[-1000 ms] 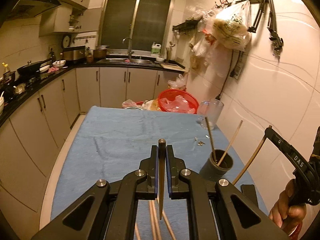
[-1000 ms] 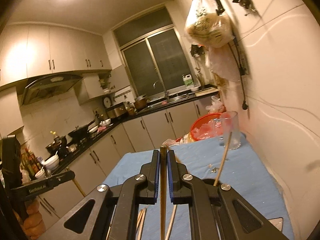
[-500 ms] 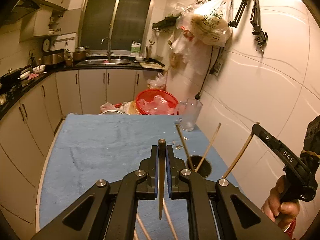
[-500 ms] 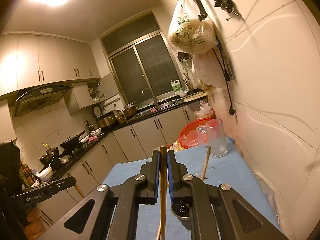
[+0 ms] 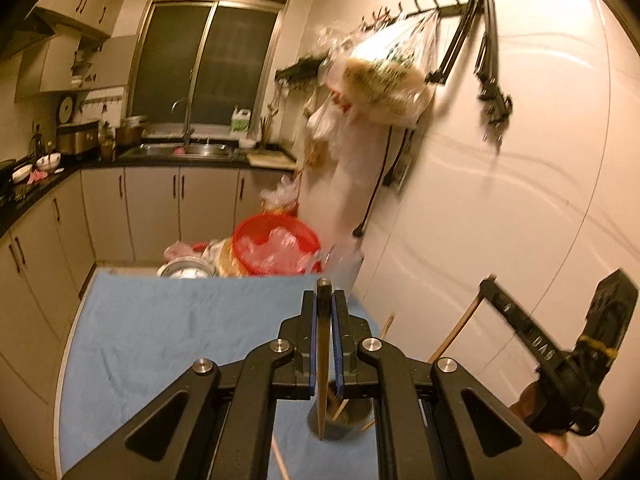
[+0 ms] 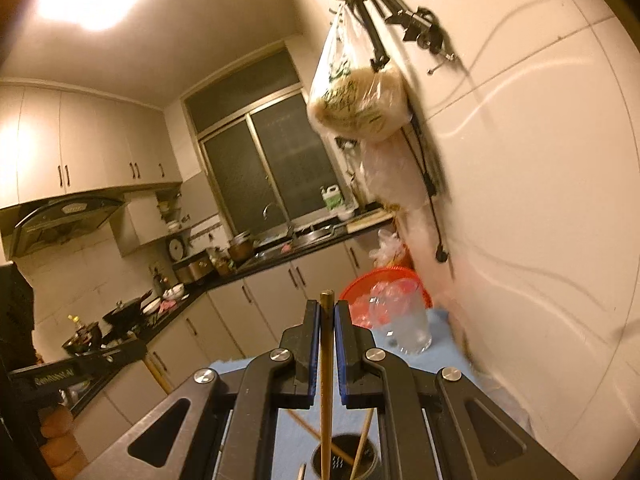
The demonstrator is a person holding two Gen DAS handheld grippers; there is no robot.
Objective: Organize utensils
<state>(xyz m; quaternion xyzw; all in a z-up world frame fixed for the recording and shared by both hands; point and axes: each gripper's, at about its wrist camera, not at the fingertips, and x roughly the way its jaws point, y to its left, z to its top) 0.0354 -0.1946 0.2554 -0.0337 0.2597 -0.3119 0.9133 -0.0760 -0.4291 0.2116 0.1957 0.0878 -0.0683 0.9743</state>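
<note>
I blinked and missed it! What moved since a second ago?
Both tongs swung over the grey cup. The left tongs now hang their dark chopstick right above it, and the right tongs aim their chopstick down at its mouth. Nothing was dropped or grabbed: each stays shut on its stick, and two chopsticks stay in the cup.

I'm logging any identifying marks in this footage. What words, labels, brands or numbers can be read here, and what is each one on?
"DAS": on the right gripper arm, seen upside down and motion-blurred in the left wrist view.
Light lettering on the left gripper arm, seen in the right wrist view: too blurred to read.
Green print on the hanging plastic bag: too blurred to read.
Label on the green-and-white jug by the window: too small to read.
</note>
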